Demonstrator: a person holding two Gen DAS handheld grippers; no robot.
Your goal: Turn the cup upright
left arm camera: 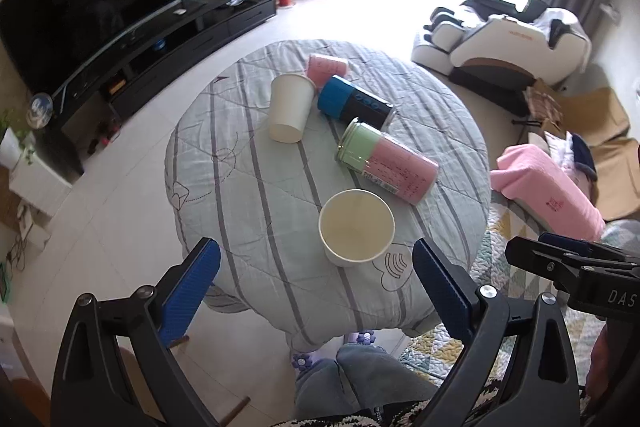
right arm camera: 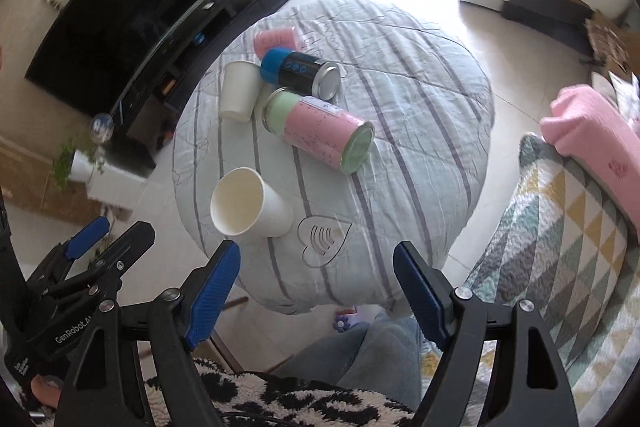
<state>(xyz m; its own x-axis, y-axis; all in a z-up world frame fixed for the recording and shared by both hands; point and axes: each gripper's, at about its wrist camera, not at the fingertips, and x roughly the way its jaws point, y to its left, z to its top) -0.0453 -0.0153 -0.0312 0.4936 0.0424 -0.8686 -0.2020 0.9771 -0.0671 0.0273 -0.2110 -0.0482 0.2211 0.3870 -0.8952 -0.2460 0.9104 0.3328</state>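
Near the front edge of the round tabletop [left arm camera: 248,187], which is covered with a soft quilted grey cloth with darker stripes, a white paper cup [left arm camera: 356,227] stands with its mouth up. A second paper cup [left arm camera: 289,107] sits further back toward the left edge, mouth down on its rim, its closed base facing up, though the fisheye bend makes its exact tilt hard to judge. That one looks like the cup to turn over.

It should be very light, thin-walled and easy to crush, with a smooth, tapered side that could slip; I would take it gently across the middle of the wall, not at the flimsy rim.

Beside it lie a blue-and-black can [left arm camera: 354,103], a green-and-pink can [left arm camera: 386,163] and a small pink can [left arm camera: 326,67], all cylinders on their sides, the blue one touching or nearly touching the cup.

The left gripper [left arm camera: 316,291] and the right gripper [right arm camera: 318,291] both hang over the front edge, fingers spread wide, holding nothing.
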